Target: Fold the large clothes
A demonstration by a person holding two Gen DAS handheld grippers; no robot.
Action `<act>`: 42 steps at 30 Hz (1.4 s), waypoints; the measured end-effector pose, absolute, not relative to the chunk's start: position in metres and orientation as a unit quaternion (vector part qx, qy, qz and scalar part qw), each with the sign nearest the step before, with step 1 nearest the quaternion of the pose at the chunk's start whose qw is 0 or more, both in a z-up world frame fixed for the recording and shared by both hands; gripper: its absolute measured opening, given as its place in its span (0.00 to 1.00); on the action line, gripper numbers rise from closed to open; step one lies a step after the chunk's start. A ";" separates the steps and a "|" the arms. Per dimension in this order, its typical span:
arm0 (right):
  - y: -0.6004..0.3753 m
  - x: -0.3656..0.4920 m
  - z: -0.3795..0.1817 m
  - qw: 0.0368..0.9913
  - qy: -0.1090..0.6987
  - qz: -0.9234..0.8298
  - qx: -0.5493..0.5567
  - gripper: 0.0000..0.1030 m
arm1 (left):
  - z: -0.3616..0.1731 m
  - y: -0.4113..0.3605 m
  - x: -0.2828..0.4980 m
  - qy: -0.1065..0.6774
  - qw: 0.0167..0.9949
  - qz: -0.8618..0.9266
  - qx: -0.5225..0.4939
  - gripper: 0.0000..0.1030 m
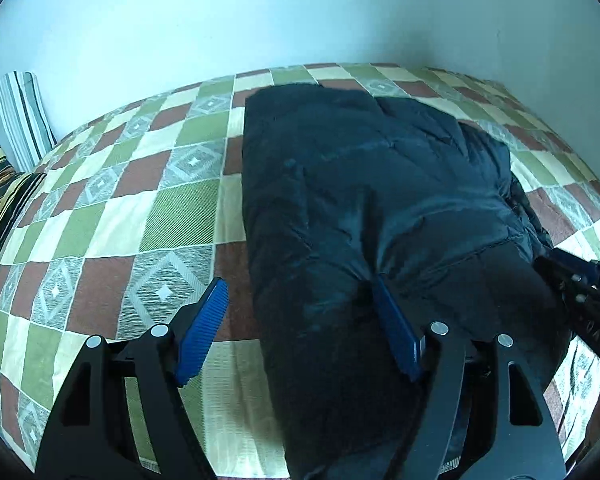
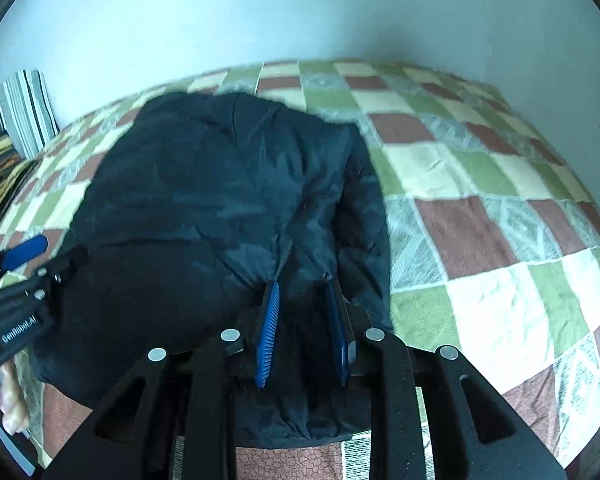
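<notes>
A dark navy padded jacket (image 1: 364,184) lies folded into a long block on a checked bedspread (image 1: 148,208). My left gripper (image 1: 300,284) is open over the jacket's near left edge; its right blue pad (image 1: 396,336) presses into the fabric, its left pad (image 1: 202,328) hangs over the bedspread. In the right wrist view the jacket (image 2: 220,184) fills the left centre. My right gripper (image 2: 303,280) has its blue pads (image 2: 269,332) close together, pinching a raised fold of jacket fabric at the near edge. The left gripper shows at the left (image 2: 24,280).
Striped pillows (image 1: 12,152) lean against the white wall (image 1: 260,12) at the far left. The bedspread (image 2: 480,208) extends to the right of the jacket. The right gripper's body (image 1: 580,292) enters at the right edge of the left wrist view.
</notes>
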State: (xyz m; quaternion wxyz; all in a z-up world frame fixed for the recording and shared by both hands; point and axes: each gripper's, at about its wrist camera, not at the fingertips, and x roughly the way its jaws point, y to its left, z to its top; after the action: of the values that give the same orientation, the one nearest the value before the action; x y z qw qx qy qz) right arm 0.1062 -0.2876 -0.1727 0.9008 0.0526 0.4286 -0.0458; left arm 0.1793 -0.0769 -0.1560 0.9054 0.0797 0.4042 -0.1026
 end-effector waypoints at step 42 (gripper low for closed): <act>-0.295 0.105 -0.144 0.909 0.411 -0.044 0.063 0.34 | -0.134 -0.057 0.190 0.396 0.910 -0.112 0.043 0.72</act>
State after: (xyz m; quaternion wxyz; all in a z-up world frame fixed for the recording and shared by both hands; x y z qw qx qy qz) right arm 0.1049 -0.2951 -0.1436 0.9086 0.0627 0.4107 -0.0440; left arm 0.1903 -0.0571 -0.1336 0.9104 0.0430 0.3960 -0.1122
